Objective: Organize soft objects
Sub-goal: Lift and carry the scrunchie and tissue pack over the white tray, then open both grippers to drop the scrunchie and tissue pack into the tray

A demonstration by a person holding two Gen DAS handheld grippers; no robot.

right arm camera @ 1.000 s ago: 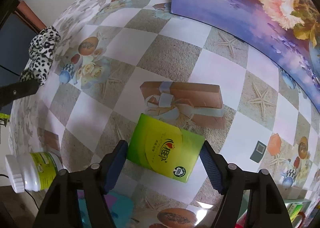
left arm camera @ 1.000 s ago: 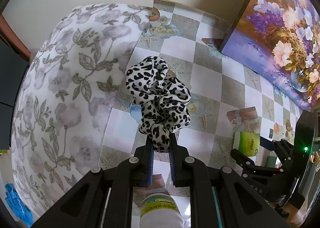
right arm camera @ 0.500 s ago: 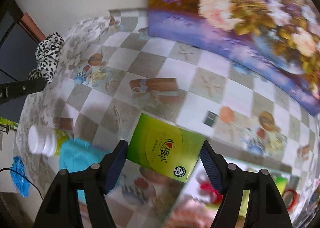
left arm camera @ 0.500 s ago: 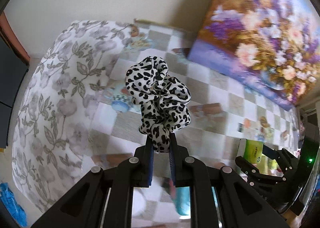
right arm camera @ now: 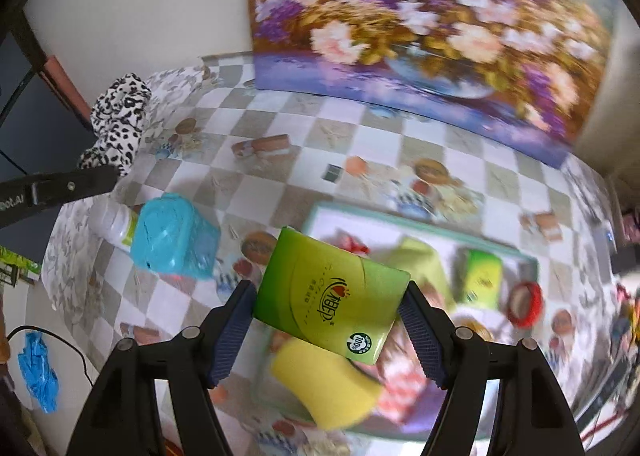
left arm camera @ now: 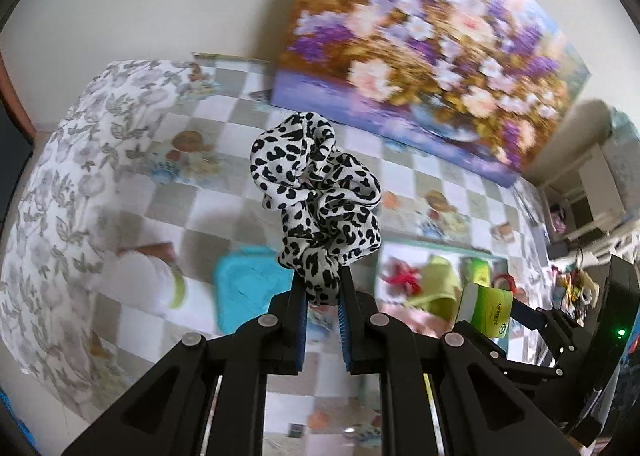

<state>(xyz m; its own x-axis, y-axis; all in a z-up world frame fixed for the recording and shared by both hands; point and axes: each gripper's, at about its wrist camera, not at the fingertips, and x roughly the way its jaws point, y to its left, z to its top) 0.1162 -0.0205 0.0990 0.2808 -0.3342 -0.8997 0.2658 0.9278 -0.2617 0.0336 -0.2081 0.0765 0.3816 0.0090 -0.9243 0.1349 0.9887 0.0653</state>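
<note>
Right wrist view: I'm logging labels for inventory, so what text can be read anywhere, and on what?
"100%": round white and green badge on the green tissue pack.
Red and white brand script on that pack: not legible.
"oot.AI": cut-off lettering on the left gripper.
Second green pack: blurred.

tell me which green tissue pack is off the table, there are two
The larger-looking green tissue pack, clamped between the right gripper fingers in the air. The other green pack lies in the tray below.

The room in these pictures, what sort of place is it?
Probably a home: a table under a checked printed tablecloth, a big flower painting leaning on the wall, and a tray of household oddments.
</note>
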